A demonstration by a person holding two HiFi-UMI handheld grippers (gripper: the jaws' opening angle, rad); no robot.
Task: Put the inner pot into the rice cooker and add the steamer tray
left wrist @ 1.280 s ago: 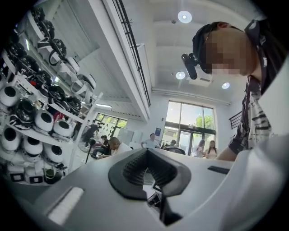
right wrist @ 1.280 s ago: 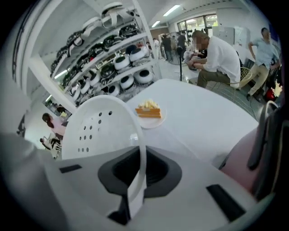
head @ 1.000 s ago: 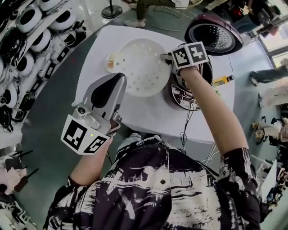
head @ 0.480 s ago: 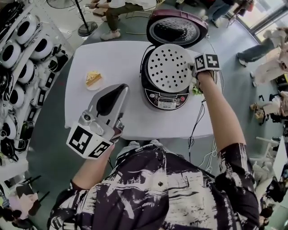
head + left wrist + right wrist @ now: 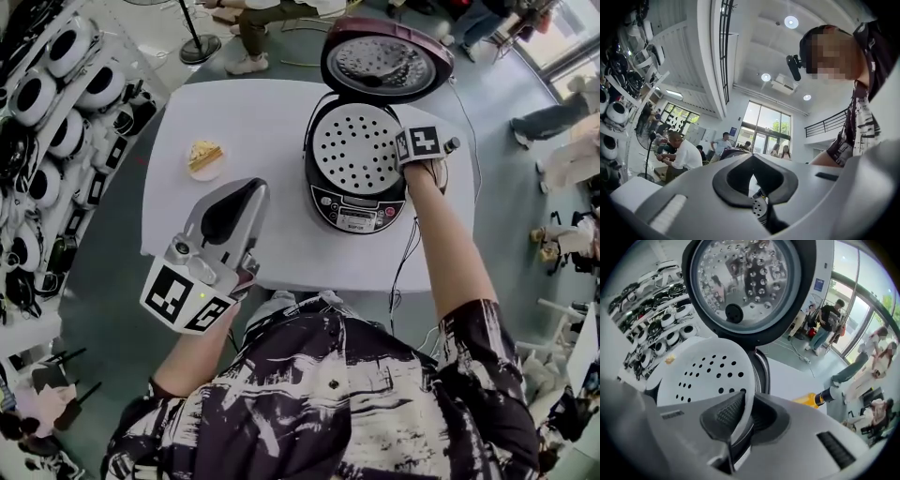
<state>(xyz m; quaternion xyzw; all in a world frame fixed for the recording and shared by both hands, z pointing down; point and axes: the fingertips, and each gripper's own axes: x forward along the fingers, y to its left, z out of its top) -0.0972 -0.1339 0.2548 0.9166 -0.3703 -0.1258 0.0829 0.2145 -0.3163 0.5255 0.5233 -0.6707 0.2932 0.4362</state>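
Note:
The dark red rice cooker (image 5: pixel 361 208) stands on the white table (image 5: pixel 253 112) with its lid (image 5: pixel 384 61) swung up. The white perforated steamer tray (image 5: pixel 354 150) lies across the cooker's opening and hides what is inside. My right gripper (image 5: pixel 405 157) is shut on the tray's right rim. In the right gripper view the rim (image 5: pixel 746 380) runs between the pads, below the lid (image 5: pixel 745 282); the jaws (image 5: pixel 743 404) have just eased open a little. My left gripper (image 5: pixel 246 192) hangs shut and empty over the table's front edge, its tips (image 5: pixel 751 157) aimed at the cooker.
A small plate with a yellow cake slice (image 5: pixel 204 155) sits at the table's left. A yellow bottle (image 5: pixel 820 397) lies right of the cooker, whose cord (image 5: pixel 405 258) drops over the front edge. Shelves of cookers (image 5: pixel 56 94) line the left; people sit beyond.
My right gripper has carried the steamer tray from above the table's middle to the right and down onto the open cooker. The left gripper has stayed near the table's front edge.

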